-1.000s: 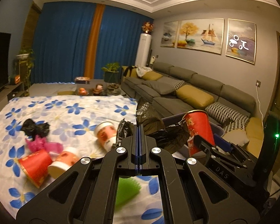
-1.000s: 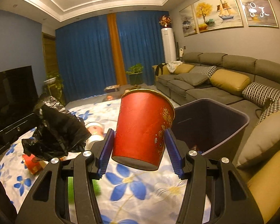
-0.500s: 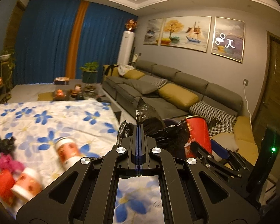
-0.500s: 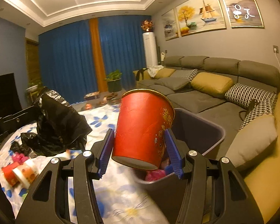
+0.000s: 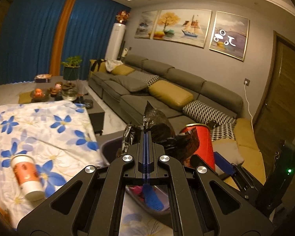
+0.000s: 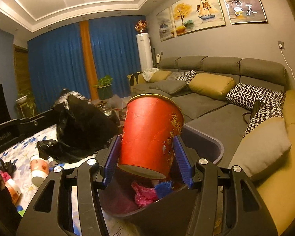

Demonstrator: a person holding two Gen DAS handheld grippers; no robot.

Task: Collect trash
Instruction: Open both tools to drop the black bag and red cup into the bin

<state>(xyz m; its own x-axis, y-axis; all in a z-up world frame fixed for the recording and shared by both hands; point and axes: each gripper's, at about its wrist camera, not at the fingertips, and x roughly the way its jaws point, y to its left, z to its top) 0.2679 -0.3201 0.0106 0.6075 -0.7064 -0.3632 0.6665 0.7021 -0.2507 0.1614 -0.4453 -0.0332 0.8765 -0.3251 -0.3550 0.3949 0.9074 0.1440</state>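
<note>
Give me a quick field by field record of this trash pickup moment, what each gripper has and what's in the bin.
left gripper: shut on black plastic bag
right gripper: shut on red paper cup, tilted, over the bin
bin: holds pink wrapper and blue spiky item
flowered cloth: orange and white cup lying on it

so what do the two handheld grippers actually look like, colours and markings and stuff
Both are matte black linkage frames with cut-out openings and round silver pivot bolts. The left gripper has slim blue finger pads. The right gripper has wider blue ribbed pads. Its body shows a small green light in the left view. No cables or sleeves are visible.
</note>
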